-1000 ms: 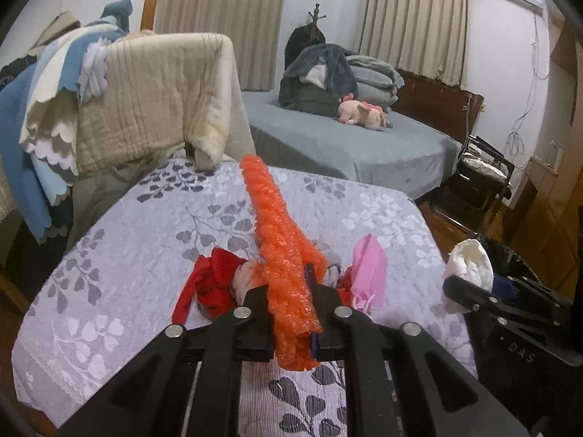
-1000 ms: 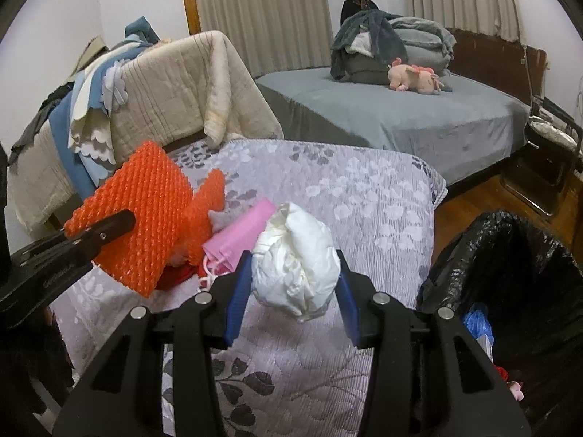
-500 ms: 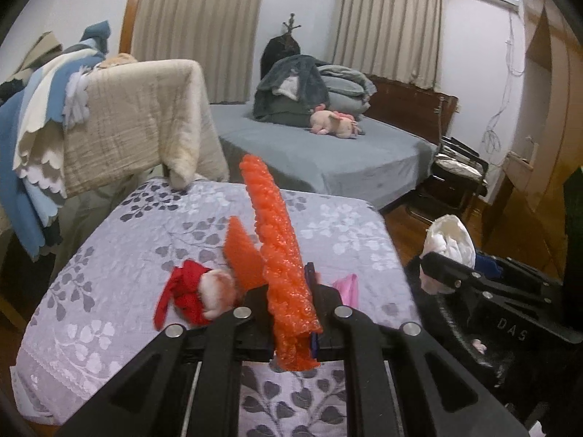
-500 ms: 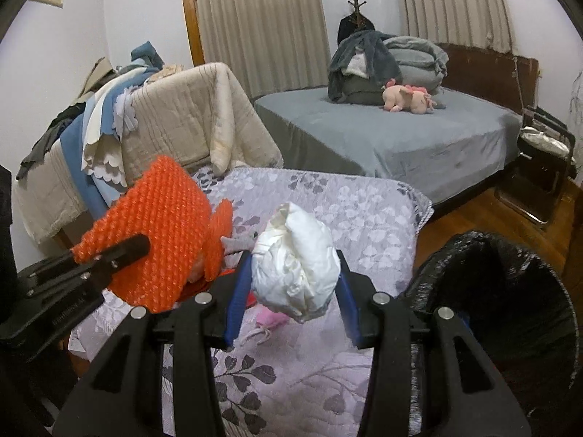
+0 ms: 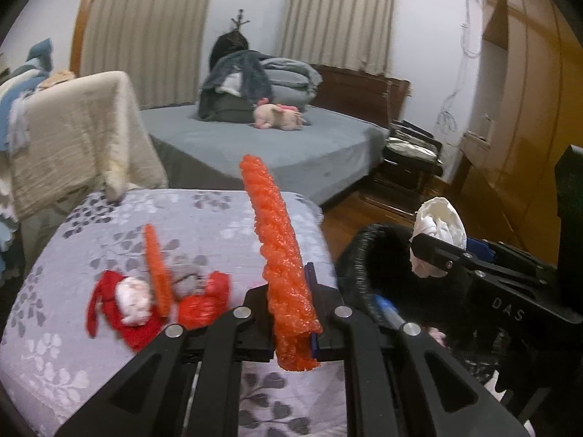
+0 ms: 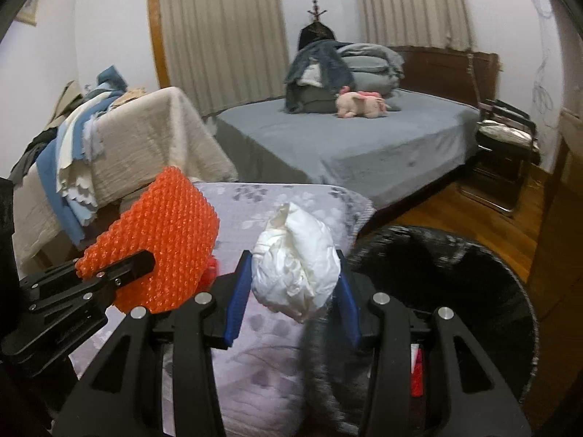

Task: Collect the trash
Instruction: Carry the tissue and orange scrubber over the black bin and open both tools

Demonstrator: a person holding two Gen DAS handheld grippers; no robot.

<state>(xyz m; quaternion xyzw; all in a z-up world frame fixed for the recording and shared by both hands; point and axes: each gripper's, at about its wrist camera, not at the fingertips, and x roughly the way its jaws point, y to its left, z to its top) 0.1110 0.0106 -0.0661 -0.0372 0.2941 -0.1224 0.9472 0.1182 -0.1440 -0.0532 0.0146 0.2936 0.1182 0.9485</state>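
My left gripper [image 5: 291,313] is shut on a sheet of orange bubble wrap [image 5: 280,255], seen edge-on; it shows flat in the right wrist view [image 6: 164,247]. My right gripper [image 6: 293,291] is shut on a crumpled white wad [image 6: 295,258], also seen in the left wrist view [image 5: 439,229], held at the near rim of the black trash bag [image 6: 455,291]. More trash lies on the table [image 5: 91,364]: a red and white bundle [image 5: 127,302], an orange piece [image 5: 156,269], a red plastic scrap [image 5: 204,302].
The trash bag [image 5: 368,269] stands off the table's right edge and holds some items. A blanket-draped chair [image 5: 73,134] is behind the table. A grey bed [image 6: 346,145] with a pink plush [image 6: 359,103] lies beyond. A folding chair [image 6: 506,153] stands on the wooden floor.
Both grippers have moved right toward the trash bag with their loads. The table trash has slid left in view and the bag's opening now fills more of the right wrist view.
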